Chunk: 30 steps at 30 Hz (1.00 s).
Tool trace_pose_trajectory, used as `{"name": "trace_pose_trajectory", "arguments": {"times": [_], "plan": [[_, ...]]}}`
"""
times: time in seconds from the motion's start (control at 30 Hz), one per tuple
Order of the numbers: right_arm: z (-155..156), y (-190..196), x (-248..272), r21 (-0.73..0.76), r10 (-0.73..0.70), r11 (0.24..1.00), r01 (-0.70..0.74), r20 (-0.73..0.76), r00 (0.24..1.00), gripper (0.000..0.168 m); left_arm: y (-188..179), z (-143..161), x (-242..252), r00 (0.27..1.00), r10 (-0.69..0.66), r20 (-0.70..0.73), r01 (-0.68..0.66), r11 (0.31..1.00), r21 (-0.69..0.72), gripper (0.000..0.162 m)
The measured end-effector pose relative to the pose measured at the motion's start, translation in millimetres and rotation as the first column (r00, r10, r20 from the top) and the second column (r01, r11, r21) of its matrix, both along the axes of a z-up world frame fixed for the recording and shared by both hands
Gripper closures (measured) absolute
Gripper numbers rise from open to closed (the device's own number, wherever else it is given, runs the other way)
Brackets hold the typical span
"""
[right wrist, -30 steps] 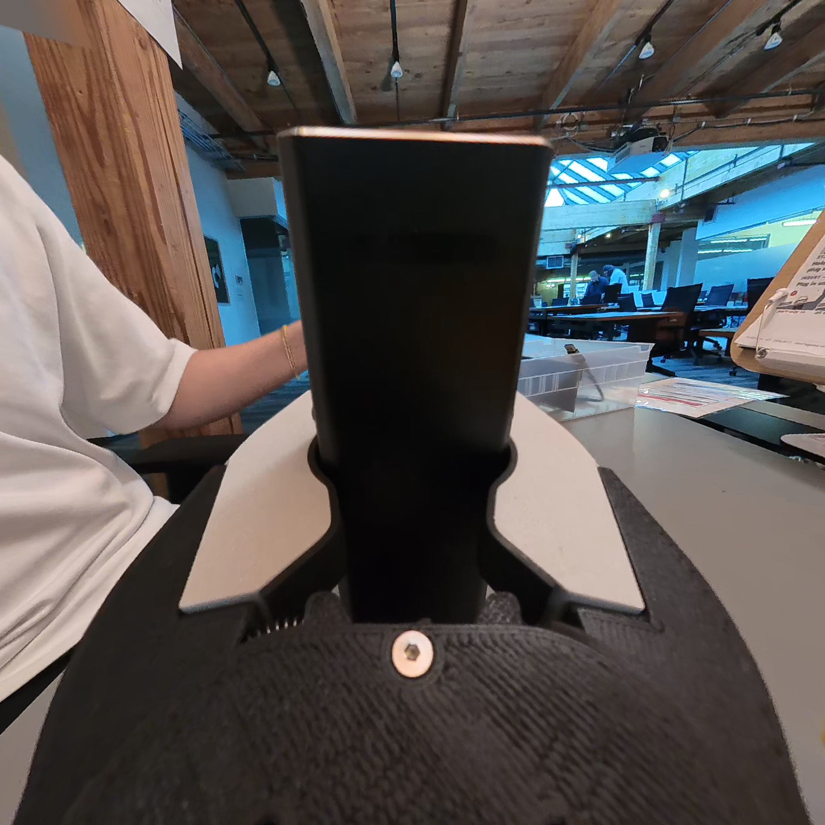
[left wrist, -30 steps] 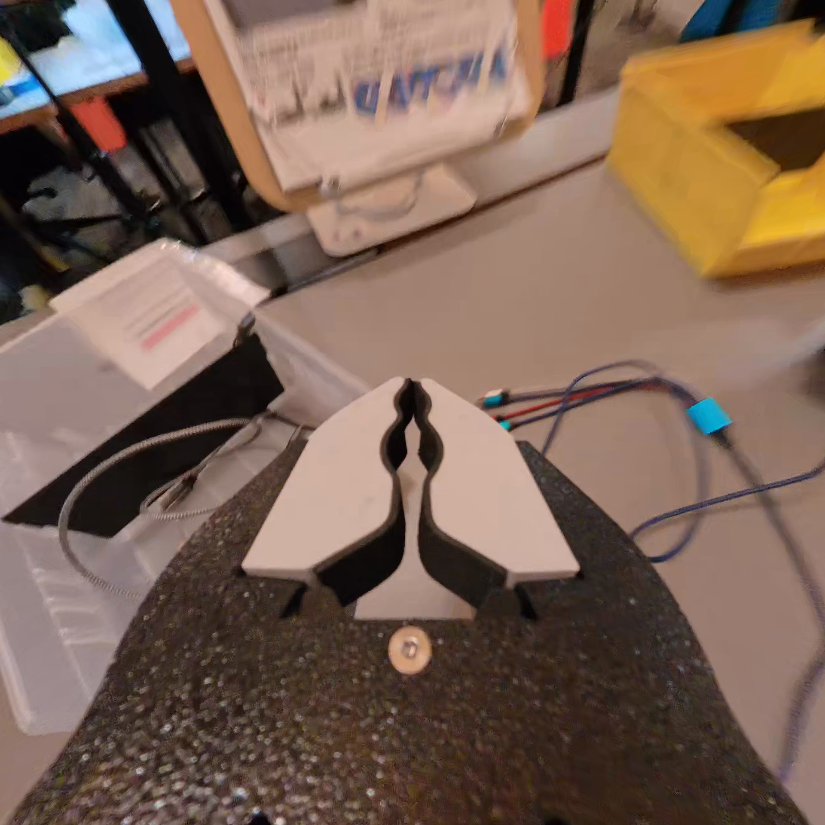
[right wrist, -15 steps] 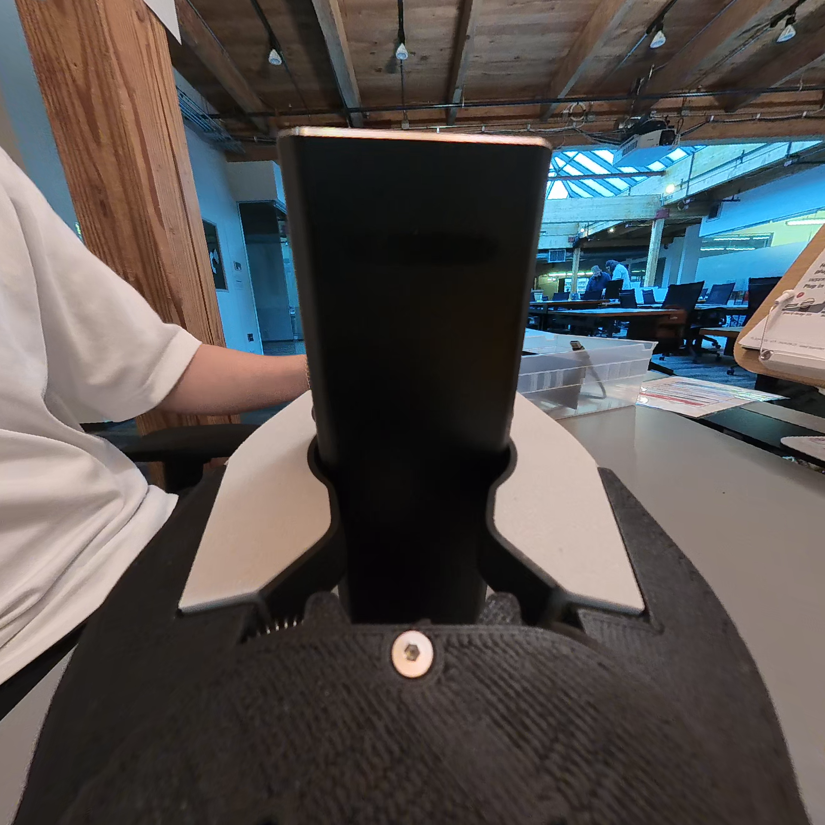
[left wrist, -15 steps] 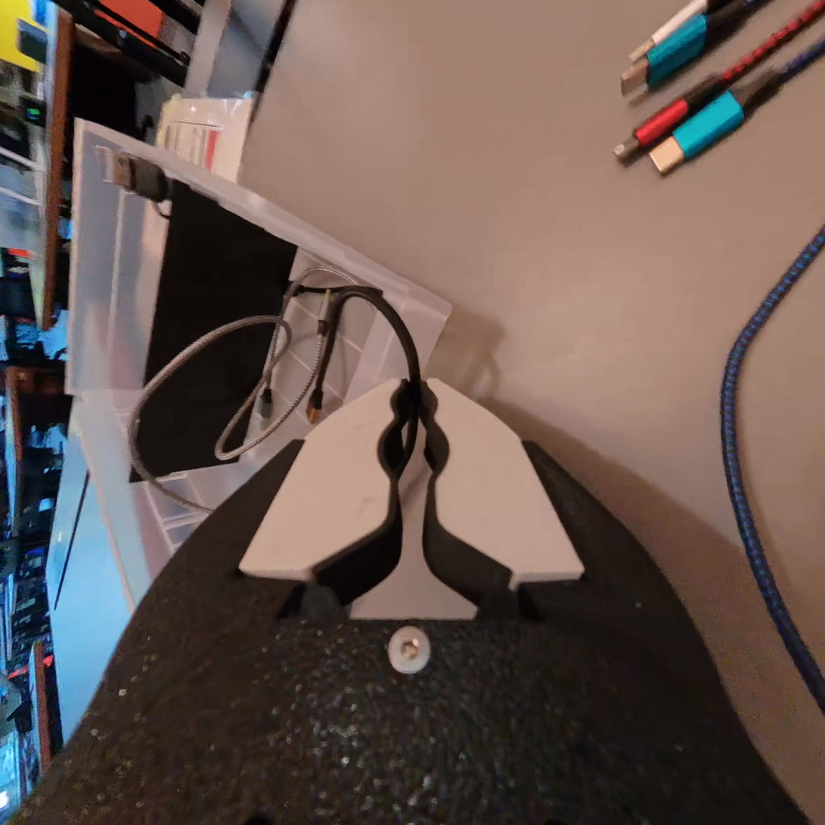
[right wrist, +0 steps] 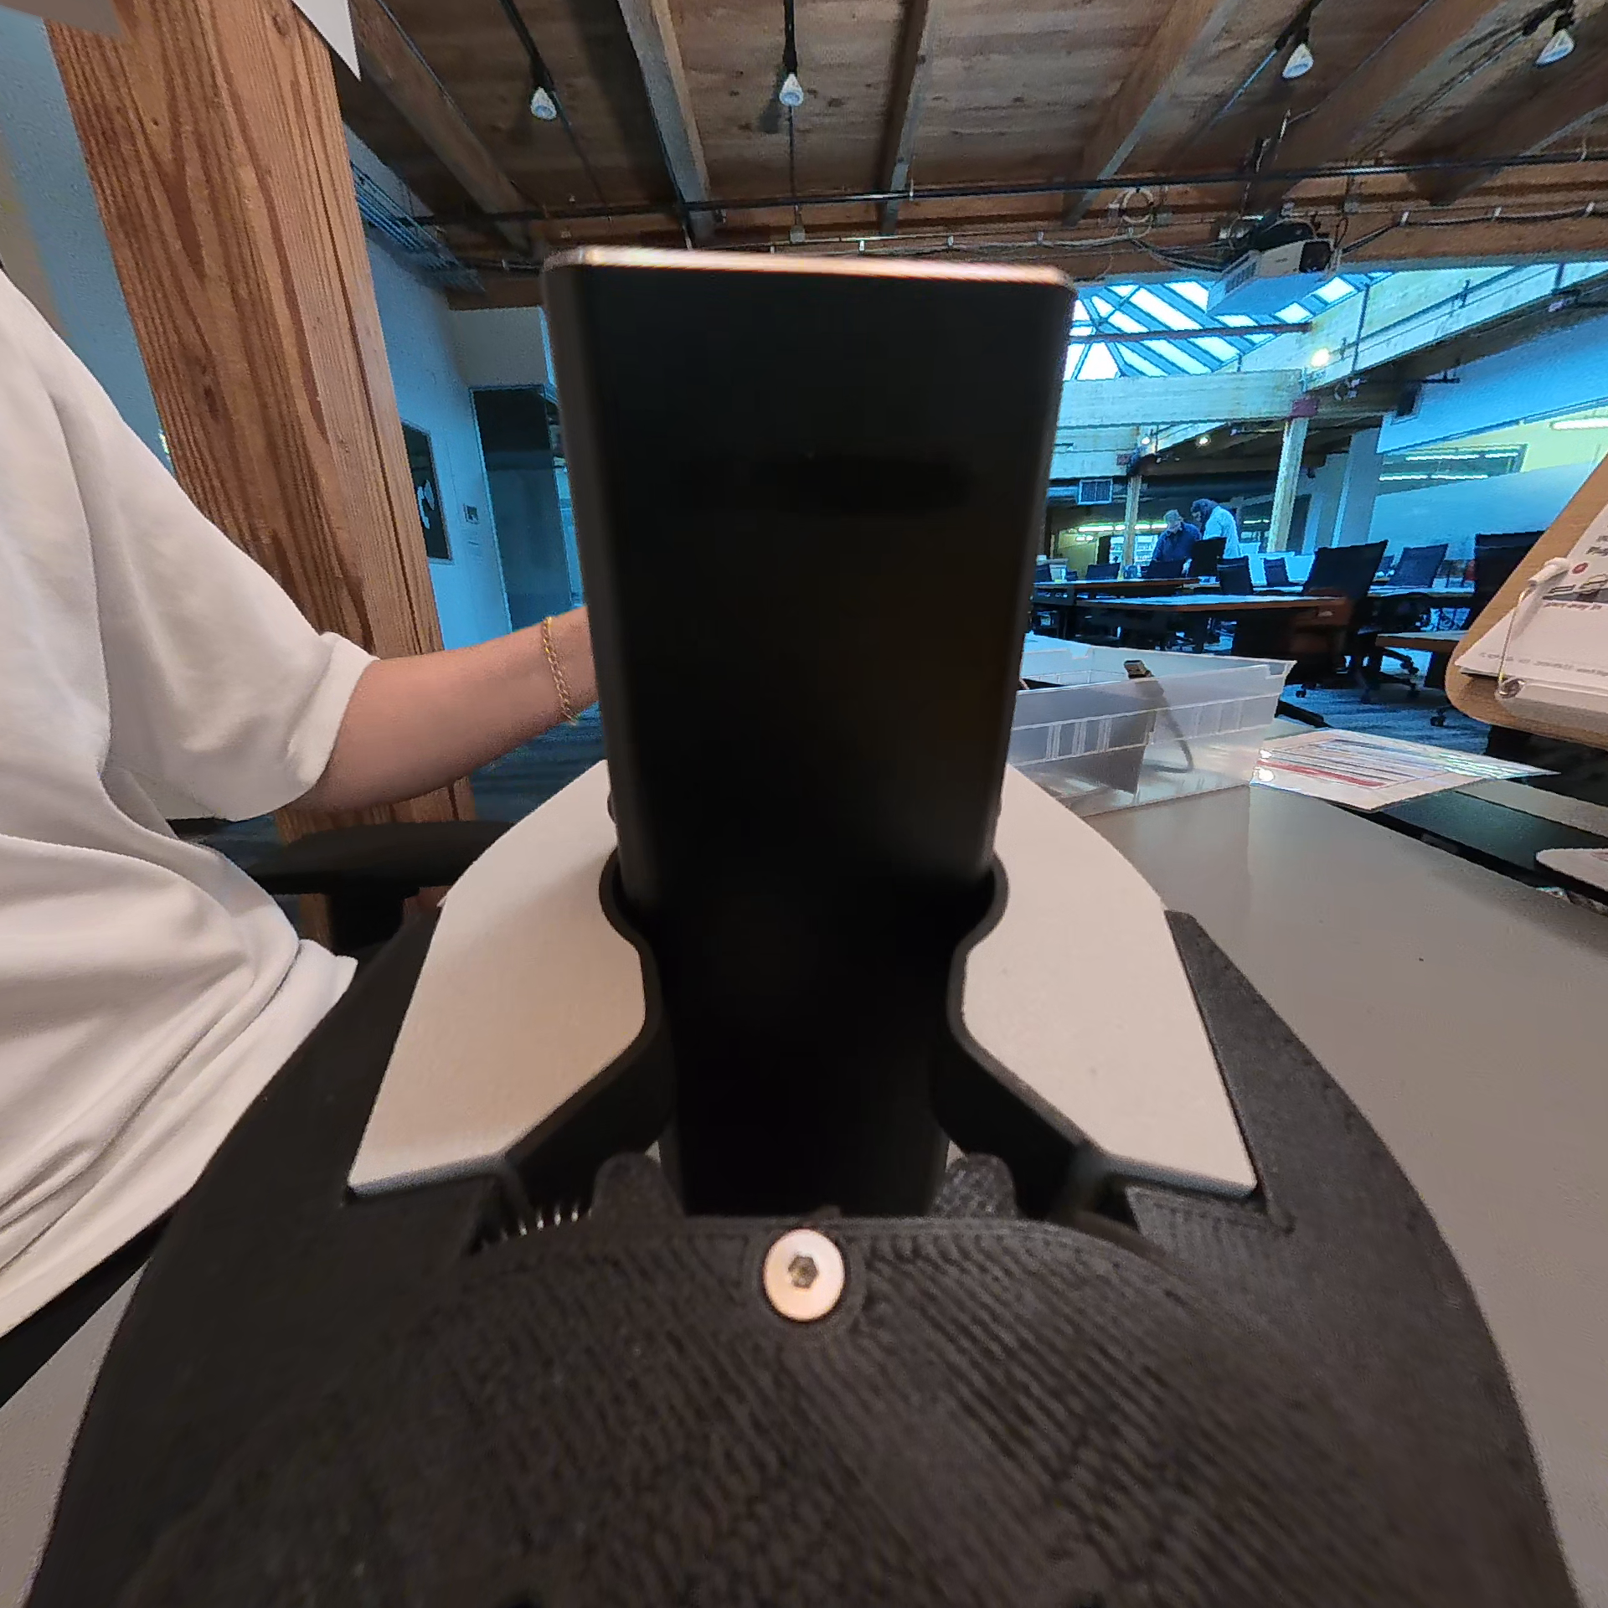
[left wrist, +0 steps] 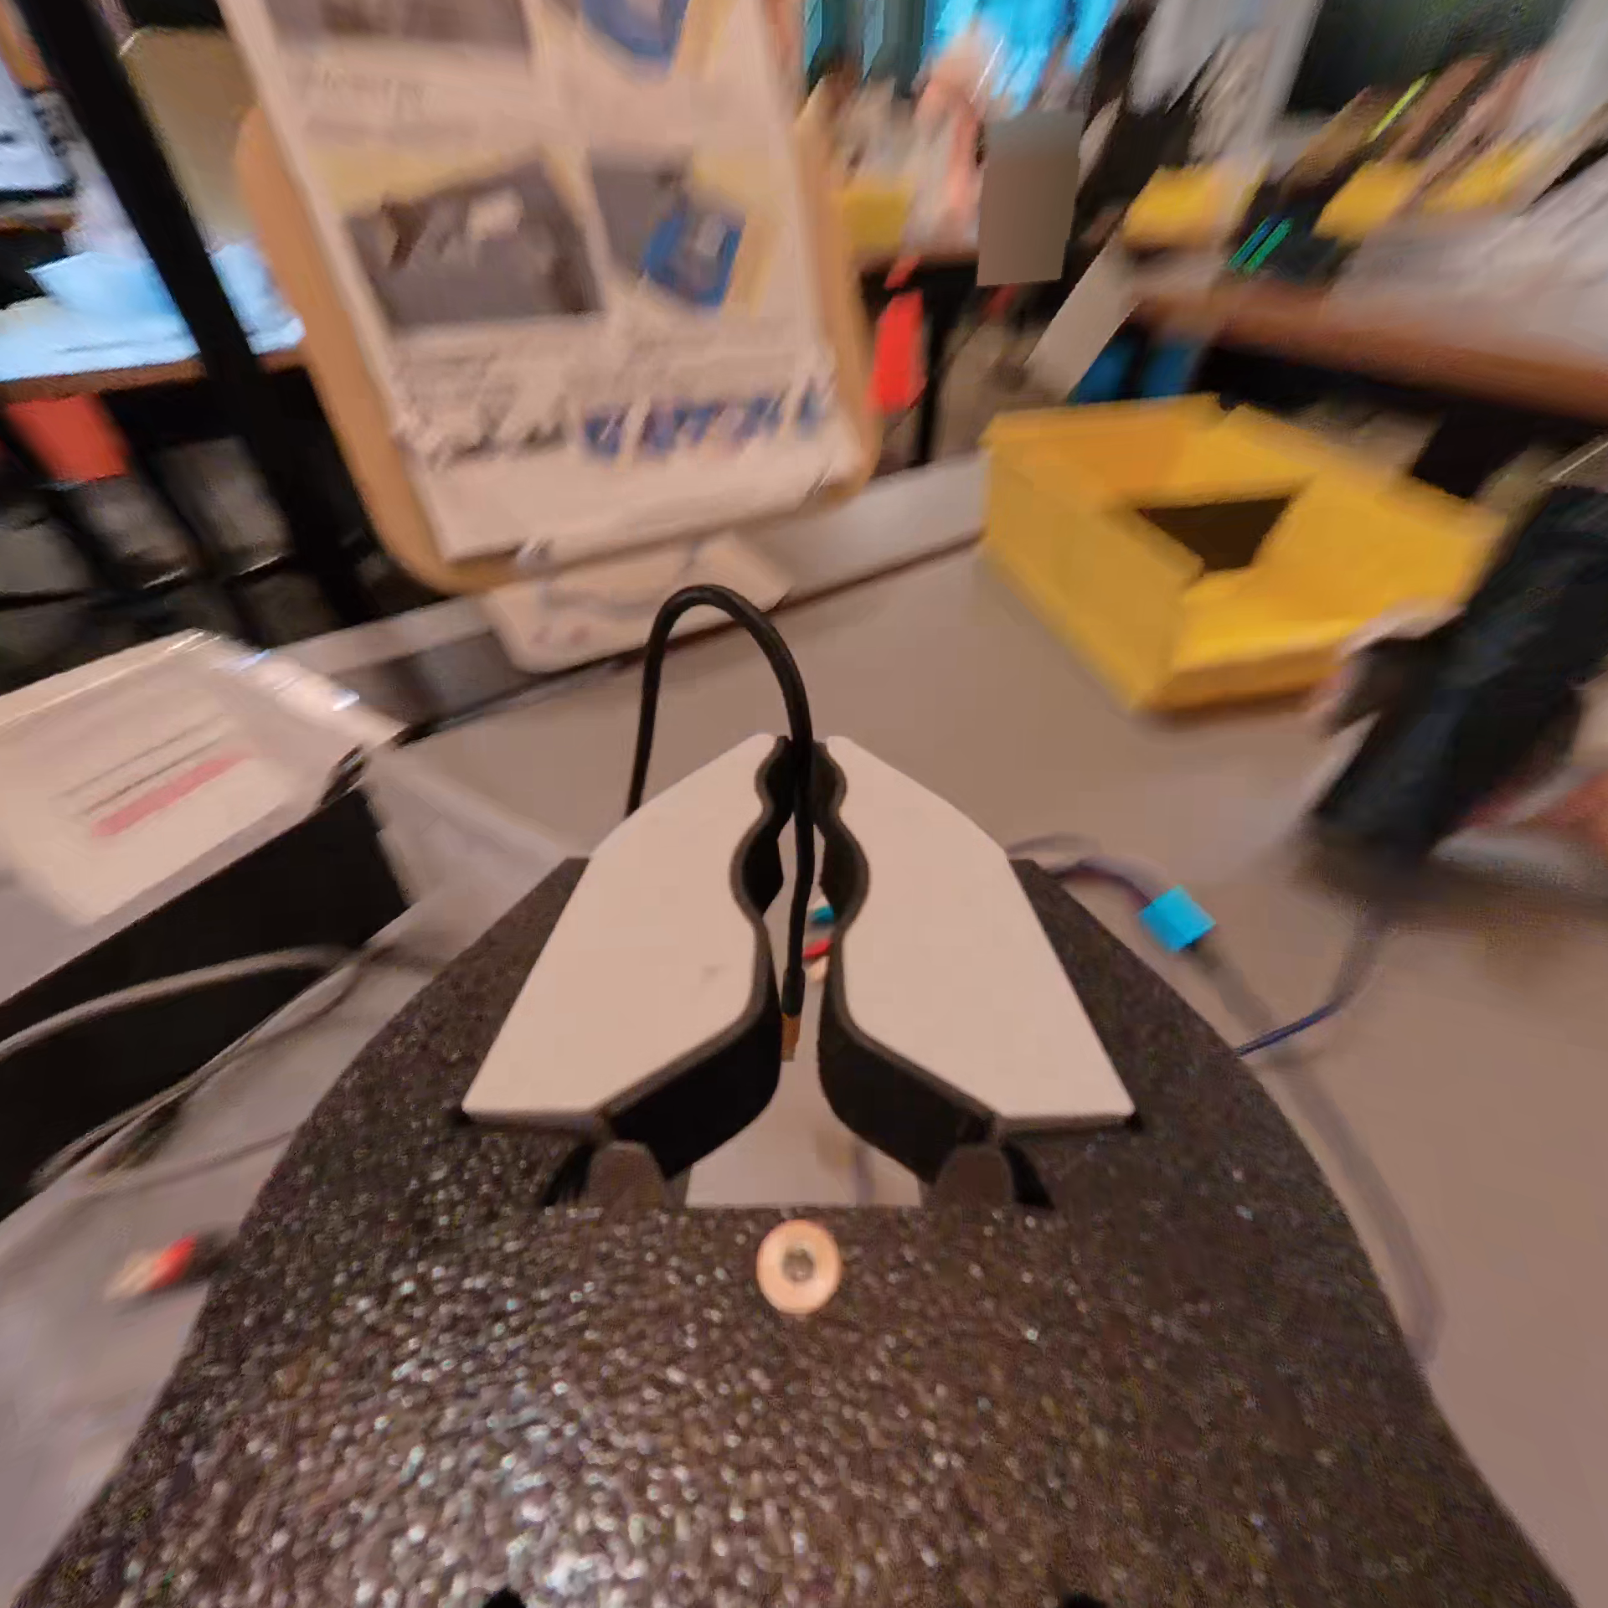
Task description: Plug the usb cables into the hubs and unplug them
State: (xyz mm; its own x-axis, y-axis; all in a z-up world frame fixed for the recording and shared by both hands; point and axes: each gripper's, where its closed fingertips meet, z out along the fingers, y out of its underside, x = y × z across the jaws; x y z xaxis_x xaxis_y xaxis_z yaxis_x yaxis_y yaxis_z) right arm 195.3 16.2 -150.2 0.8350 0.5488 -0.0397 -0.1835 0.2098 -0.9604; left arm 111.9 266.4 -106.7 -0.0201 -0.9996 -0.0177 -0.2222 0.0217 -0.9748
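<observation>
Left tongs [left wrist: 799,748] pinched tight on thin black cable [left wrist: 787,661], plug end dangling between fingers. Right tongs [right wrist: 805,835] clamped on upright dark hub [right wrist: 805,566] above grey desk [right wrist: 1410,1001].

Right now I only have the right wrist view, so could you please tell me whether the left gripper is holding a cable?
Observer: Yes, the left gripper is shut on a thin black cable that loops above its fingertips.
Operator: Where is the plug end?
Observer: Its gold-tipped connector hangs down between the fingers, on the camera side.
Operator: Are there other cables nearby?
Observer: Blue braided cables with a cyan plug lie on the grey table, to the gripper's right.
</observation>
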Motion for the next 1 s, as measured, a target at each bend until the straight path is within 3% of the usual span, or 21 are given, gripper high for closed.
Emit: {"name": "trace_pose_trajectory", "arguments": {"times": [0.1,0.23,0.37,0.53,0.7,0.8,0.9,1.0], "plan": [[0.1,0.2,0.7,-0.002,0.001,1.0,-0.001,-0.005,1.0,0.095,-33.2,50.8,-3.5,0.969,-0.152,0.193,0.189,0.963,-0.193,0.159],[-0.9,0.7,-1.1,-0.006,0.001,1.0,-0.001,0.007,1.0,0.095,-63.3,77.0,-3.0,0.897,-0.231,0.378,0.371,0.858,-0.356,0.159],[-1.0,0.3,-2.0,-0.003,0.002,1.0,-0.002,0.014,1.0,0.095,-62.0,37.2,8.8,0.914,-0.125,0.386,0.336,0.766,-0.548,0.159],[-0.8,-0.1,-2.4,-0.001,0.005,1.0,-0.005,0.015,1.0,0.095,-31.2,-45.2,4.8,0.981,0.078,0.18,0.055,0.77,-0.636,0.159],[-1.1,0.1,-3.0,-0.005,0.01,1.0,-0.01,0.017,1.0,0.096,3.3,-88.5,-24.4,0.969,0.229,-0.095,-0.248,0.865,-0.436,0.152],[-1.4,0.5,-3.1,-0.008,0.012,1.0,-0.012,0.017,1.0,0.095,17.8,-115.9,-45.3,0.901,0.248,-0.356,-0.323,0.931,-0.171,0.114],[-1.6,0.7,-3.7,-0.011,0.014,1.0,-0.013,0.02,1.0,0.095,19.6,-133.5,-67.6,0.78,0.239,-0.579,-0.232,0.969,0.087,0.114],[-2.2,1.1,-4.5,-0.017,0.019,1.0,-0.018,0.022,1.0,0.095,-3.4,-125.2,-60.2,0.784,0.102,-0.612,0.077,0.963,0.258,0.125]]}}
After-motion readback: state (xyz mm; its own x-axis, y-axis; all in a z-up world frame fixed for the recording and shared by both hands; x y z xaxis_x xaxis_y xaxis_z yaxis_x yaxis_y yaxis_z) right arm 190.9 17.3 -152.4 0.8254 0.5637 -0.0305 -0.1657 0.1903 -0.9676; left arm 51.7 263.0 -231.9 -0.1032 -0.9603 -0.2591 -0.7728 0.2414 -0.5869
